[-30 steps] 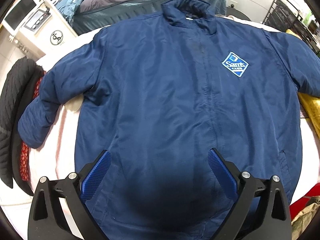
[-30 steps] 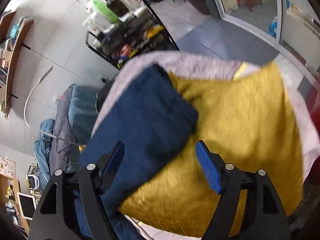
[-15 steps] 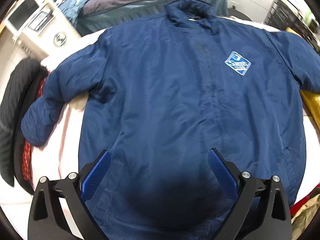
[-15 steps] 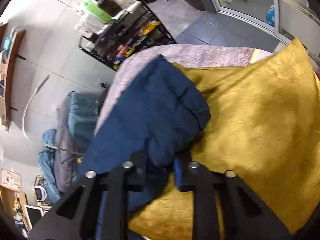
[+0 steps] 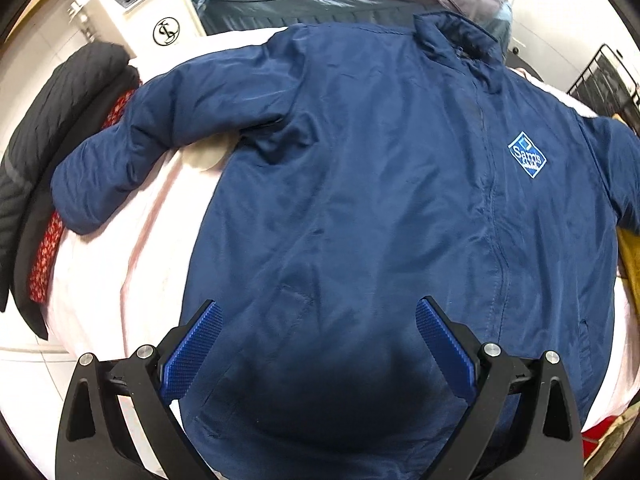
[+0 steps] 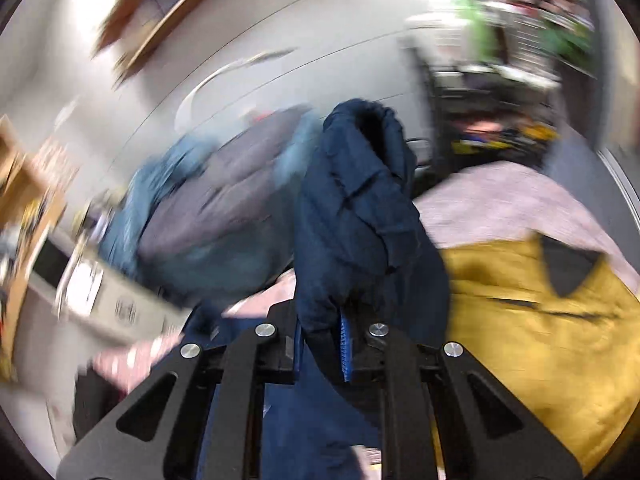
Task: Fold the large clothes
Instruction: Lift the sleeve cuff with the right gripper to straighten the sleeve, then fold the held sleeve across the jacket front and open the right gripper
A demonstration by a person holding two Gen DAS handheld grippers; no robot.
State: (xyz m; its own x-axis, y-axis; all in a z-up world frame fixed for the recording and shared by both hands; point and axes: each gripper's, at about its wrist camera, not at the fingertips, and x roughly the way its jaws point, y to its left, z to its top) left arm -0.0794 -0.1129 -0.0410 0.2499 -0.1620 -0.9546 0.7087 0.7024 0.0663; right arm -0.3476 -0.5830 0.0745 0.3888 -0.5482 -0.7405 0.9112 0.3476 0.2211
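Lifted off the yellow cloth [image 6: 540, 332], the sleeve [image 6: 360, 208] is pinched by the closing right tool [image 6: 322, 344].

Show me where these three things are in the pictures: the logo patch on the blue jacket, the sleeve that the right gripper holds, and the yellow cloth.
Logo patch [image 5: 527, 155]: left wrist view, centre of the patch.
Sleeve [image 6: 360, 208]: right wrist view, middle of the raised fabric.
Yellow cloth [image 6: 532, 344]: right wrist view, its broad flat part.
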